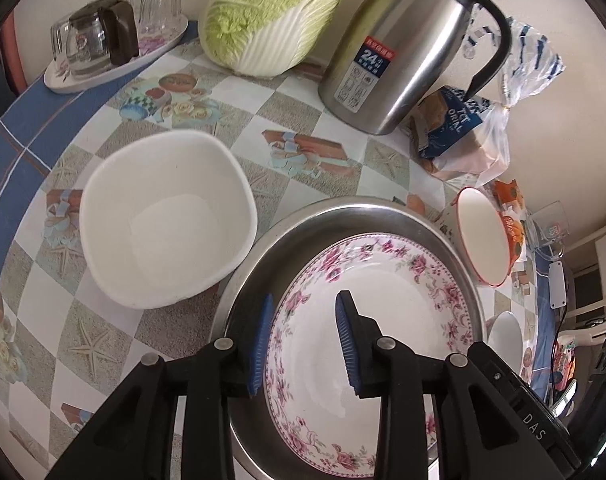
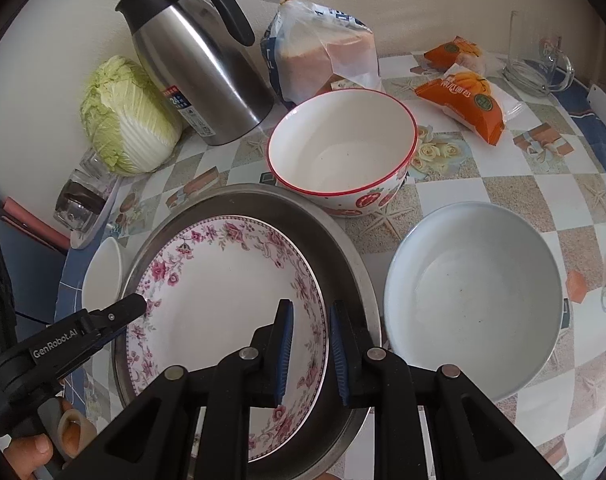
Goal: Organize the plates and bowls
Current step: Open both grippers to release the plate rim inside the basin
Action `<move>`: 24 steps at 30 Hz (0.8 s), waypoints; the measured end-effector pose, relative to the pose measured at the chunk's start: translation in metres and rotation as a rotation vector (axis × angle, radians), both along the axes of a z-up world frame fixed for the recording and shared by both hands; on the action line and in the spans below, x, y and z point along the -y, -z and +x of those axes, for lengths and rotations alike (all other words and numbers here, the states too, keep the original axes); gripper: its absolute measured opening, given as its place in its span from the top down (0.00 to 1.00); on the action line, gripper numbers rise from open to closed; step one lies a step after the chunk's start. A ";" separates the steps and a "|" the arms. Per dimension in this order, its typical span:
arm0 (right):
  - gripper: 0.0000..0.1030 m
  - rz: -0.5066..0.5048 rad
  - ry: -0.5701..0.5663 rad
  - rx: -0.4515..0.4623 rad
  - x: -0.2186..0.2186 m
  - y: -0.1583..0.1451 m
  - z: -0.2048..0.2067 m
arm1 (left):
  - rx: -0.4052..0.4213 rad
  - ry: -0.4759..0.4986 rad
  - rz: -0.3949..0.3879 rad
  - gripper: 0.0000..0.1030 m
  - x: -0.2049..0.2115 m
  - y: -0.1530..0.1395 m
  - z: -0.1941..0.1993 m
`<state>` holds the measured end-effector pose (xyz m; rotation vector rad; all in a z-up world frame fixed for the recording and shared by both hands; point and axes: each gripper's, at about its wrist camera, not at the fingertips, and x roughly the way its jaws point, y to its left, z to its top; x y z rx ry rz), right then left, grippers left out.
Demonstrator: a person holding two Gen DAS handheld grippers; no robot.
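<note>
While we straddle the floral plate (image 1: 383, 344) lying in the steel pan (image 1: 343, 216), left gripper (image 1: 303, 348) released around its left rim, right gripper (image 2: 310, 354) clenched on its right rim, white bowl (image 1: 167, 224) left, red-rimmed bowl (image 2: 343, 152) far.

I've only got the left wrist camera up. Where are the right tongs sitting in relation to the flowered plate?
Observer: The right tongs straddle the flowered plate at its rim, one pad inside and one outside. I cannot tell whether they pinch it.
Operator: What's on that side, beyond the steel pan?
Observer: A pale blue bowl stands upright and empty beside the steel pan.
</note>
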<state>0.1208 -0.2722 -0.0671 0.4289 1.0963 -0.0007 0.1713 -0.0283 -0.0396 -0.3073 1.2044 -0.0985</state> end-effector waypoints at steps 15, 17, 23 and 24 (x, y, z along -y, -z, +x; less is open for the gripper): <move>0.41 -0.142 0.031 0.039 0.009 -0.035 -0.013 | 0.042 0.061 0.109 0.32 0.012 -0.023 -0.005; 0.37 -0.151 0.030 0.037 0.010 -0.036 -0.013 | 0.042 0.059 0.116 0.24 0.012 -0.022 -0.005; 0.20 -0.163 0.017 0.045 0.009 -0.036 -0.014 | 0.051 0.052 0.156 0.15 0.010 -0.021 -0.006; 0.18 -0.164 0.017 0.048 0.009 -0.036 -0.014 | 0.050 0.050 0.159 0.14 0.010 -0.020 -0.005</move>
